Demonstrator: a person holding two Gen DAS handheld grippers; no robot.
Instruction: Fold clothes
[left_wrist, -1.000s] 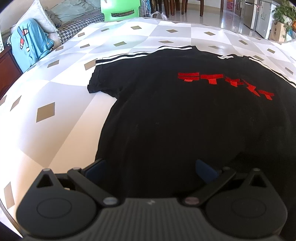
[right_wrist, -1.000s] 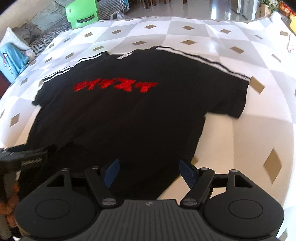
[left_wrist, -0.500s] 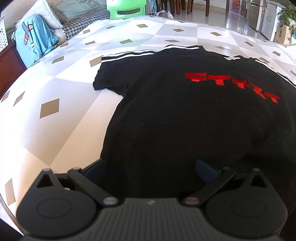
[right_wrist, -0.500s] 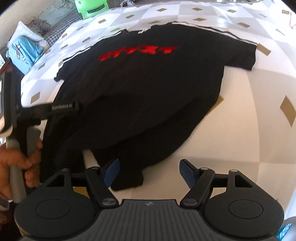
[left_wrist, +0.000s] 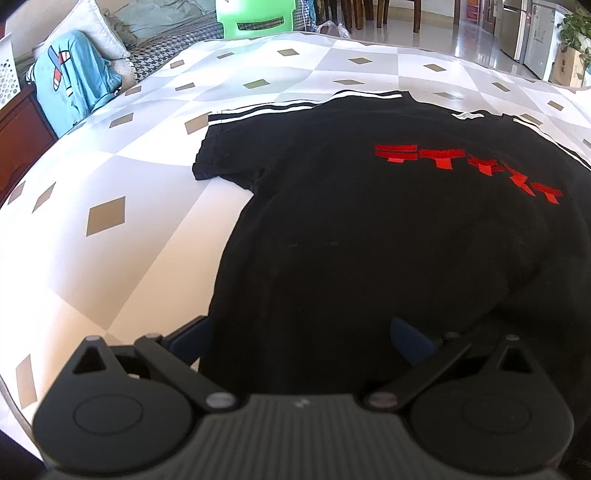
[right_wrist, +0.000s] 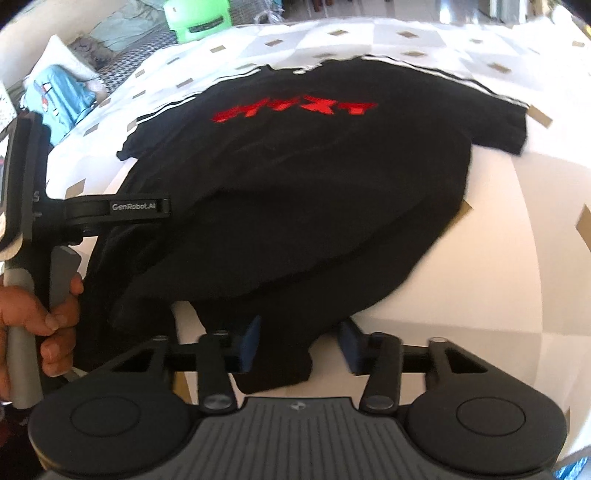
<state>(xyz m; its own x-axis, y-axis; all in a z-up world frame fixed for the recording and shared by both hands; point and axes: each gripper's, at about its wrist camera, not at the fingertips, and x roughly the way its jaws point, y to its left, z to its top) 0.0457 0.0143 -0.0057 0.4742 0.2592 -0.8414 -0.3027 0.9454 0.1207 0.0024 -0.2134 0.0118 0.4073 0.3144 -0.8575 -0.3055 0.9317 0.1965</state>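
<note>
Black T-shirt (left_wrist: 369, 240) with red lettering lies spread, chest up, on a checked counter (left_wrist: 110, 177), its hem nearest both grippers and its collar at the far side. The cloth looks light, soft and limp: it will likely sag, bunch and drag rather than keep a shape, so a pinch on a doubled hem or a corner should hold better than a bite into a single flat layer, and a lift at one corner alone may pull the whole shirt askew. The left gripper (left_wrist: 303, 343) stands with its blue pads apart, the hem lying between them and no pad visibly pressing on it. The right gripper (right_wrist: 301, 343) is closing, its pads astride a hanging tongue of the hem just ahead of it; the cloth sits between them, yet they do not appear to press it so far. The left wrist view shows what the right does not: the left sleeve (left_wrist: 225, 162) flat and sharp against the counter, ahead and to the left of that gripper, and the hem's left edge running straight back to the pad. The right wrist view alone shows a person's hand (right_wrist: 40, 317) gripping the left tool's handle, the rumpled, partly lifted lower edge of the shirt, and the right sleeve (right_wrist: 498, 129) ahead to the right.
</note>
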